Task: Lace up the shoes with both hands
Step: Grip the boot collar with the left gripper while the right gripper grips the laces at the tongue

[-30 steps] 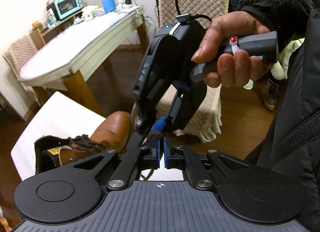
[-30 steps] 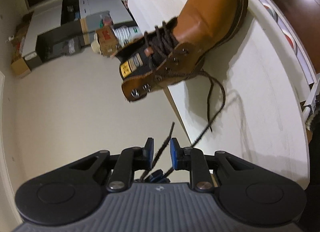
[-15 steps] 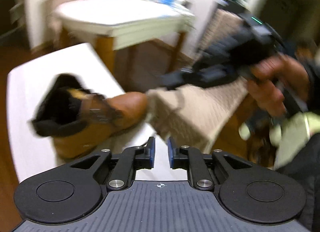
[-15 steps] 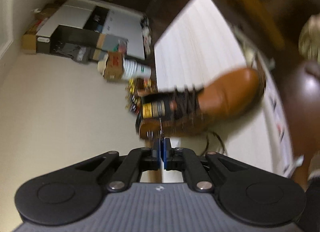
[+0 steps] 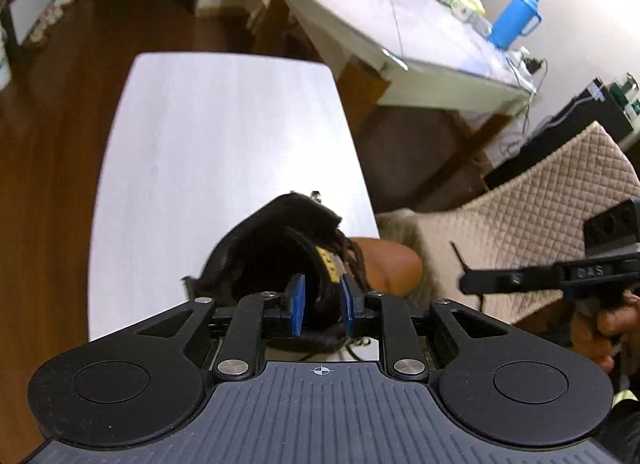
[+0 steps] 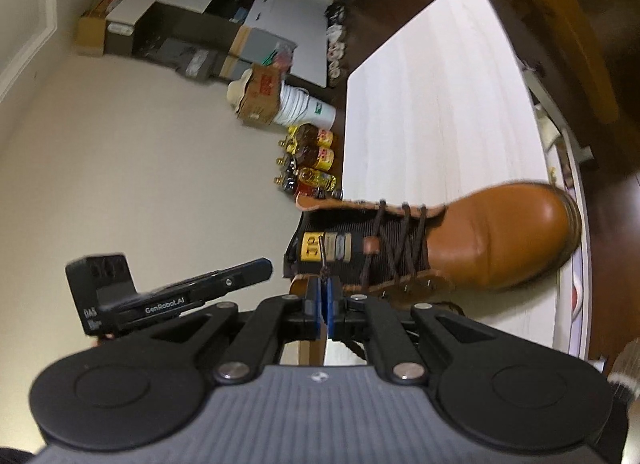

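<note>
One thin, limp lace is pinched near its stiff tip by the right gripper; left gripper stands spread over the heavy boot.

We read "GenRoboLAI" — roughly — on the left gripper arm, with "DAS" on its body. "DAS" also marks the right gripper. Yellow boot-tongue label — print illegible to us.

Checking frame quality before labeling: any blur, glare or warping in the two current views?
Left wrist: white table washed out by glare, background table streaked with motion blur, strong fisheye bend. Right wrist: boot fairly sharp with a sheen on its toe, edges soft, room curved.
</note>
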